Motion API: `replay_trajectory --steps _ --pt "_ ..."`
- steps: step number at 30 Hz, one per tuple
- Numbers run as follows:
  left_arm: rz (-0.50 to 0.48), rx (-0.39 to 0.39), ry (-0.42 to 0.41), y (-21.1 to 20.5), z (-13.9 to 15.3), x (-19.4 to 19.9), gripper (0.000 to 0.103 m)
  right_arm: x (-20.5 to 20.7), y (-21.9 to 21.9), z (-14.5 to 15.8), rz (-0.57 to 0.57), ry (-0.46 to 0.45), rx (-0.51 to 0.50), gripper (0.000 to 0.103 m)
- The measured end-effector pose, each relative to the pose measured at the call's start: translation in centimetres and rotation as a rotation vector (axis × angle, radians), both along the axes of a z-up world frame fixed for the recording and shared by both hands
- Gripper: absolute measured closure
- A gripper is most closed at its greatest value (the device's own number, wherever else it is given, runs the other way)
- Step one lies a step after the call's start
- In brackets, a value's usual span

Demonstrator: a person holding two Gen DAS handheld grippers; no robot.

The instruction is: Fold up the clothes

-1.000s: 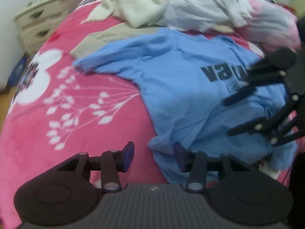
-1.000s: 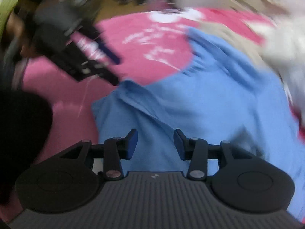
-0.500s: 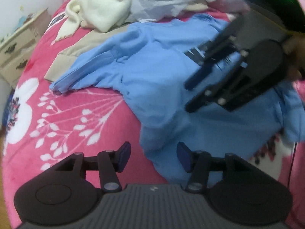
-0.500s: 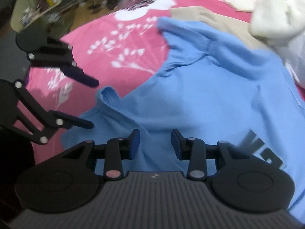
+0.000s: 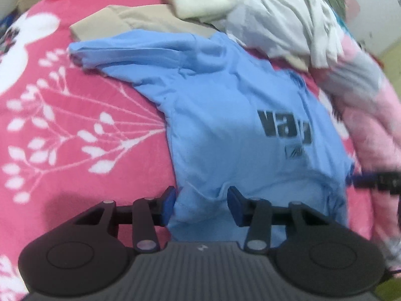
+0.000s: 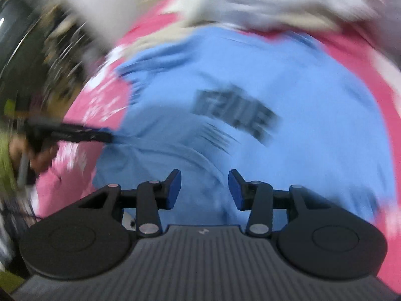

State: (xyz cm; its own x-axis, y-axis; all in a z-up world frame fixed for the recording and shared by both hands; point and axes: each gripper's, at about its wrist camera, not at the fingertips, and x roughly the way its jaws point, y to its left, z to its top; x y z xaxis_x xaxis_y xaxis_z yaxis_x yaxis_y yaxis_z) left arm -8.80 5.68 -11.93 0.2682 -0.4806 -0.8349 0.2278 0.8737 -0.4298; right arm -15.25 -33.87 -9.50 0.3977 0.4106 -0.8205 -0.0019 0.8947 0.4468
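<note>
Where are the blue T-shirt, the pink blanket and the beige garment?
blue T-shirt [image 5: 225, 130]: left wrist view, on the chest left of the dark print.
pink blanket [image 5: 82, 165]: left wrist view, on the white leaf pattern.
beige garment [image 5: 140, 20]: left wrist view, on its flat top.

A bed under a pink flowered blanket fills most of both views.

The blanket [image 5: 75, 130] is bright pink with white leaf sprigs and a large white flower at the upper left of the left wrist view. A strip of pale wall [image 5: 371, 2] shows at the upper right, with a yellowish patch of floor [image 5: 392, 52] below it. The upper left of the right wrist view is dark, blurred clutter that cannot be made out. Light is soft and even.
</note>
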Motion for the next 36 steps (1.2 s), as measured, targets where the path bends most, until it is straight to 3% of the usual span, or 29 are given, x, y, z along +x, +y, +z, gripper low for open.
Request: replay_trajectory --steps 1,6,9,17,18,19,21,27,32,36 --pt "0.013 0.004 0.007 -0.1 -0.1 0.0 0.078 -1.1 -0.8 -0.1 -0.041 0.028 0.016 0.062" --pt "0.072 0.066 0.001 -0.9 0.0 -0.2 0.093 -4.7 0.2 -1.3 -0.090 0.120 0.044 0.062" --pt "0.101 0.102 -0.036 -1.4 0.7 -0.4 0.095 -5.3 2.6 -2.3 -0.083 0.148 0.078 0.062" --pt "0.169 0.189 -0.091 -2.4 1.8 -0.8 0.097 -5.7 7.0 -6.1 -0.125 0.267 0.036 0.062" --pt "0.182 0.194 -0.100 -2.5 1.9 -0.9 0.097 -5.8 7.3 -6.7 -0.133 0.275 0.034 0.064" --pt "0.190 0.198 -0.108 -2.5 2.1 -1.1 0.097 -5.8 7.6 -7.1 -0.140 0.280 0.035 0.077" --pt "0.195 0.211 -0.136 -2.5 2.8 -1.4 0.097 -6.3 7.4 -6.3 -0.141 0.246 0.025 0.097" --pt "0.173 0.256 -0.224 -1.5 6.1 -4.1 0.097 -7.4 2.9 0.0 -0.066 0.101 -0.056 0.099" --pt "0.165 0.296 -0.269 -0.6 8.5 -6.1 0.098 -6.6 -1.6 4.0 0.102 0.004 -0.306 0.099" --pt "0.173 0.300 -0.334 -0.1 11.6 -7.3 0.098 -4.5 -3.5 6.9 0.169 -0.116 -0.494 0.100"
